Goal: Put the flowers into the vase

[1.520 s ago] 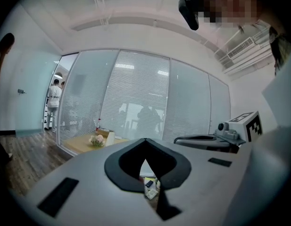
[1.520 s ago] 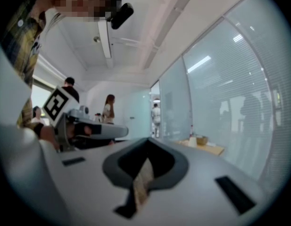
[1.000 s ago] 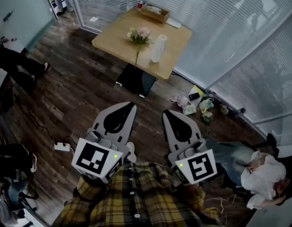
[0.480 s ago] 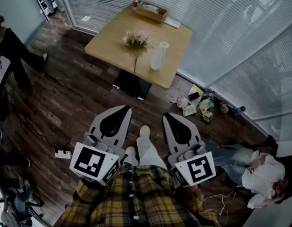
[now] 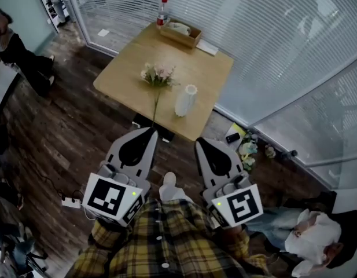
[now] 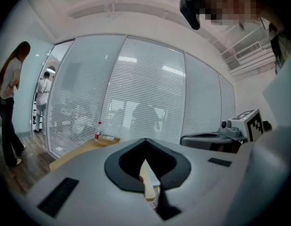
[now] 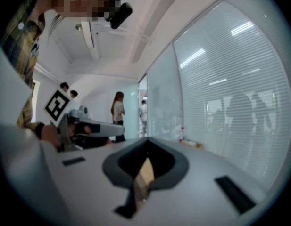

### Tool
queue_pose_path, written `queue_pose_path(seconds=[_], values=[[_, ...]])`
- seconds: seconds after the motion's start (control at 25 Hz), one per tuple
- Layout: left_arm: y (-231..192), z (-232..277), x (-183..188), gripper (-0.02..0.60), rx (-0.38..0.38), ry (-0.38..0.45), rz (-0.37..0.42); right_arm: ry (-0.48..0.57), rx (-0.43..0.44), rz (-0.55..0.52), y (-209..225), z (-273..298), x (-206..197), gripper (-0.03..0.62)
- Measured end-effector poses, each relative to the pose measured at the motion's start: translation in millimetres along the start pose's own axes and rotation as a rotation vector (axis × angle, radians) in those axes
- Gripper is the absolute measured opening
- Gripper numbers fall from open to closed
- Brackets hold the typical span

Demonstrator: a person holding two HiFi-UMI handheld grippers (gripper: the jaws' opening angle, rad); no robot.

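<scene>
The left claw (image 5: 147, 132) is shut tight with nothing in it. The right claw (image 5: 199, 141) is shut to a point too and holds nothing. Both point at the table (image 5: 123, 77).

A second ago the table was far up the floor. Now it is much nearer, and the tip of the left claw sits over its near edge in the head view. A white shoe (image 5: 168, 182) now shows between the claws. The person in dark clothes (image 5: 19, 48) at the left has gone up toward the corner.

The white vase (image 5: 186, 99) stands upright on the table, near the front edge. The flowers (image 5: 157, 75) are not in it. They lie flat just left of the vase, with the long stem pointing toward the claws.

A wooden box (image 5: 181, 32) sits at the far edge with something pale inside. A bottle (image 5: 161, 17) with a red top stands beside it.

Small things (image 5: 245, 149) lie on the floor by the glass wall. A person (image 5: 310, 236) sits low at the right. A plug strip (image 5: 70, 202) lies on the floor at the left.
</scene>
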State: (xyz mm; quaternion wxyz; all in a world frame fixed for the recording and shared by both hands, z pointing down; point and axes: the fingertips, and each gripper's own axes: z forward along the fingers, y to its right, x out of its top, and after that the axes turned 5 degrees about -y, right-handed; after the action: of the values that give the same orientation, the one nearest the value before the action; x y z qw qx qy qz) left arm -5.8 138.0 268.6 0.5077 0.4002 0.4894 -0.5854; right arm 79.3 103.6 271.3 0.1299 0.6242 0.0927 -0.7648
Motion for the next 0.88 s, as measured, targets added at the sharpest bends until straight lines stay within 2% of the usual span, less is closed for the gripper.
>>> queue_pose_path(seconds=[0.12, 0.28, 0.56, 0.88], values=[[-5, 21, 8, 0.011, 0.021, 0.011, -0.006, 0.042, 0.025, -0.013, 22, 11, 13, 0.014], [-15, 43, 11, 0.011, 0.049, 0.009, -0.012, 0.025, 0.026, -0.004, 49, 23, 12, 0.014], [-39, 72, 13, 0.011, 0.081, -0.013, -0.024, 0.018, 0.050, 0.008, 73, 52, 12, 0.014], [-89, 121, 26, 0.011, 0.052, -0.031, -0.020, 0.009, -0.002, 0.026, 107, 108, 18, 0.014]])
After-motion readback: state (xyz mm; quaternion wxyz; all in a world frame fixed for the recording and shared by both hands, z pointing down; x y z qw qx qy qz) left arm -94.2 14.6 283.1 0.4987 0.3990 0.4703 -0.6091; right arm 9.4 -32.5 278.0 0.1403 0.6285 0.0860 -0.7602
